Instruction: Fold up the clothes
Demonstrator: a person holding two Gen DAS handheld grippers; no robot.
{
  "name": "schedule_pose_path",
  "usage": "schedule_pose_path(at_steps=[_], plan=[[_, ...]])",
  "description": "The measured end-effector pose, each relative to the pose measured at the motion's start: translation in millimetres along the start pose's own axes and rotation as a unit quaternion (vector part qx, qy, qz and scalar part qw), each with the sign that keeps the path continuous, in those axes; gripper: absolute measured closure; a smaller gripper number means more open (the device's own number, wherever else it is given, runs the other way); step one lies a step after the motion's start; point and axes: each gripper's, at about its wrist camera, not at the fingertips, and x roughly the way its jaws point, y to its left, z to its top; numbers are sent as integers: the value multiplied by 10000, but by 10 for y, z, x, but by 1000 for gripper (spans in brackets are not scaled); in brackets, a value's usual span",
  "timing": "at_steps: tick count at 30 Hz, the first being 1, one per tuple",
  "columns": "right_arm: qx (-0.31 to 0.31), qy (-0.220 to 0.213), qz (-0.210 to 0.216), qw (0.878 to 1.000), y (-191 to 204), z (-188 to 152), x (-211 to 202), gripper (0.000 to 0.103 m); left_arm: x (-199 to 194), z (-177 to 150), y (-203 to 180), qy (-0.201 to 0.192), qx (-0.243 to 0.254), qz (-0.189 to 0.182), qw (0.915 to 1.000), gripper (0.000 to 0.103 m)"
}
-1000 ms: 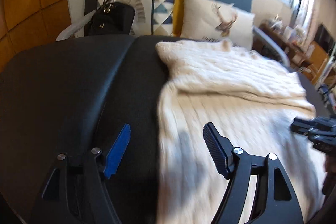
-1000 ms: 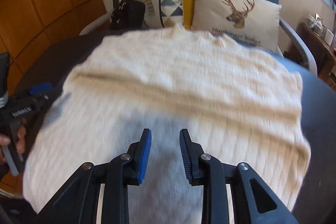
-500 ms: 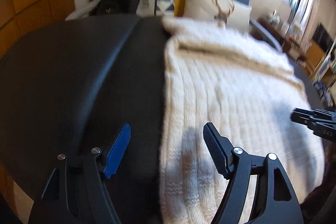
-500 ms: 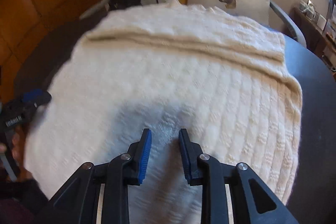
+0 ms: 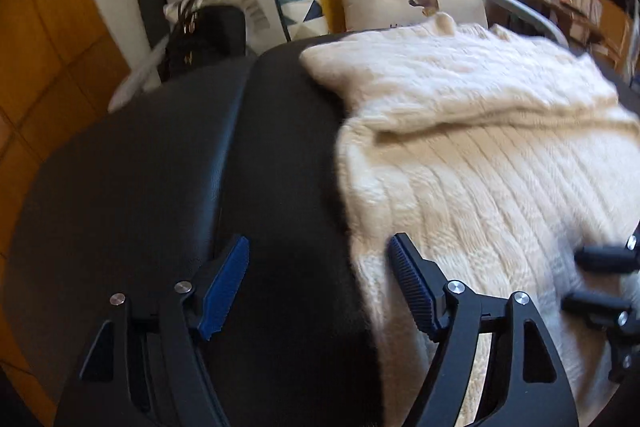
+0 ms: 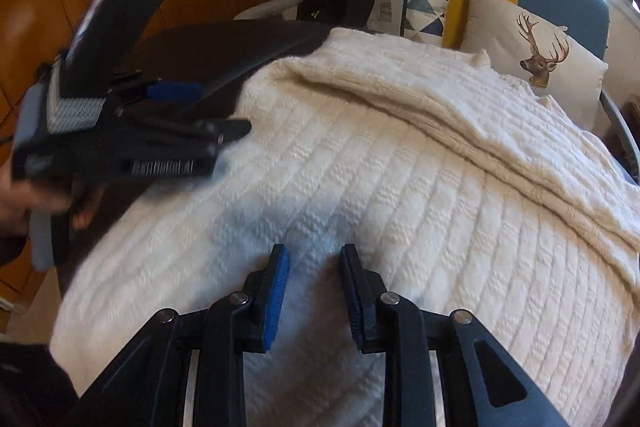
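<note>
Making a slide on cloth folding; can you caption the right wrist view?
Open right gripper poised over a cream knit sweater spread on a dark table, left gripper alongside.

Cream cable-knit sweater (image 6: 400, 167) lies spread flat on a black padded table (image 5: 160, 167) (ribbed pattern running lengthwise). One portion is folded across its far end, forming a raised ridge. Its left edge borders bare table surface.

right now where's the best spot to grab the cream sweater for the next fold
Probably the near hem of the cream sweater, pinched from the near side: its far part is already folded over, and the hem lies flat just beneath the right gripper. The left gripper straddles the left edge.
</note>
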Motion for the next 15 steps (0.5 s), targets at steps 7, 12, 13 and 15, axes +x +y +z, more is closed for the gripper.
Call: schedule_pose_path(at_steps=[7,12,13,15], plan=[[13,-29,-224,9997,86,173,-167,75,-405,-110,157,-253,-719,-207,9969,29],[82,53,-238,9997,51,9,-22,75,-521,-432,-289,-53,-453,-613,9971,29],[207,66,-303,9993,-10,-90,-93,76,-431,-510,-381,142,-296,-386,9987,29],[503,92,-460,9976,-153,-315,-278,76,-434,-606,-341,-67,-503,-371,9980,27]])
